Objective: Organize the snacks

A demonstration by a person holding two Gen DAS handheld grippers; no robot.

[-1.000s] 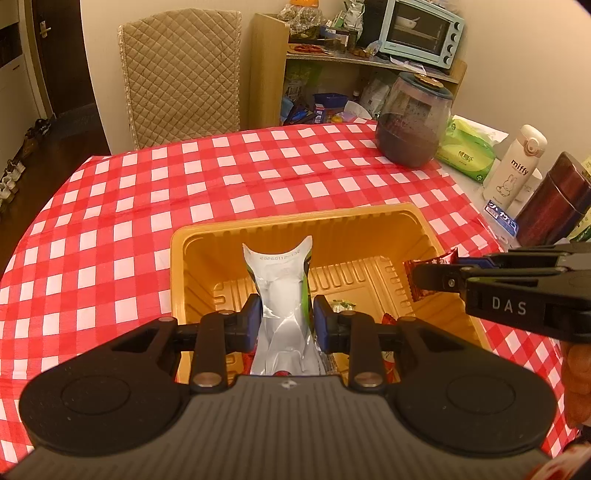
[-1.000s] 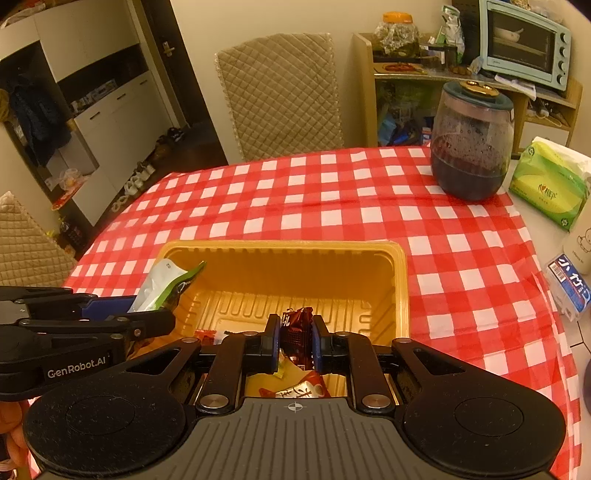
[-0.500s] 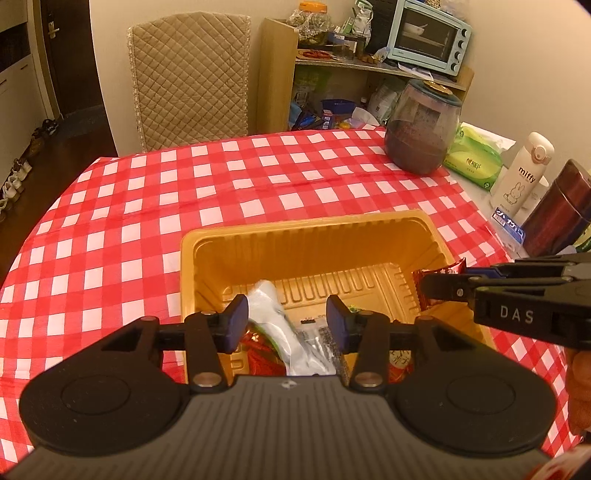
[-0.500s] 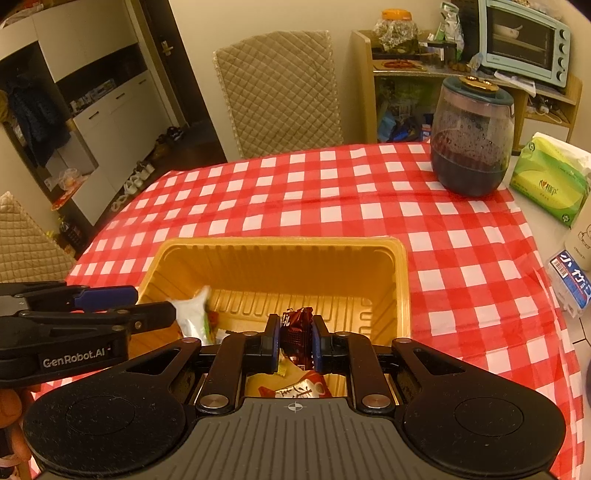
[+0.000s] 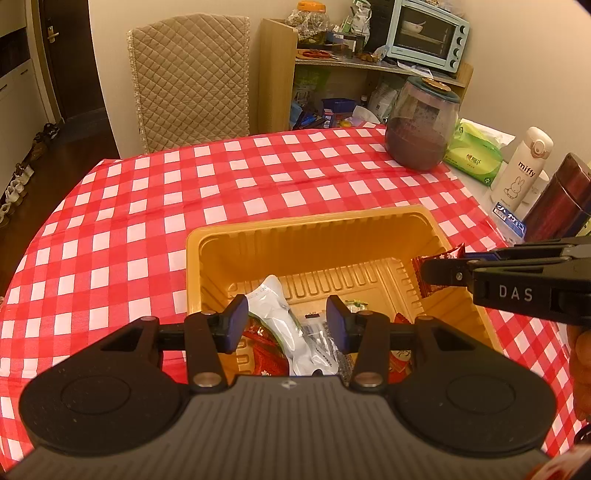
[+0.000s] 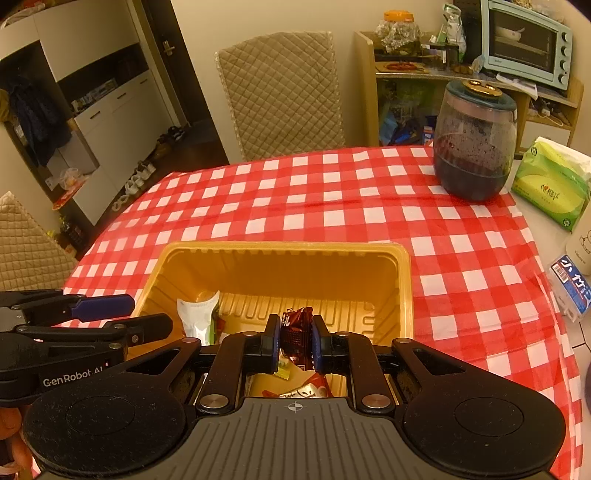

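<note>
Dropped: your left hand-held gripper (image 5: 284, 325) has spread, and the white pouch (image 5: 291, 328) now lies flat in the tray (image 5: 306, 225), low centre of frame. Your right hand-held gripper (image 6: 294, 341) pinches the brown packet (image 6: 295, 332) over the tray. It looks light, crinkly and slippery; hold it by the sealed edge.

A quilted beige chair (image 5: 190, 79) stands behind the checked table (image 5: 147, 192); right of the chair, a wooden shelf (image 5: 277, 74) bears a toaster oven (image 5: 426, 35).
</note>
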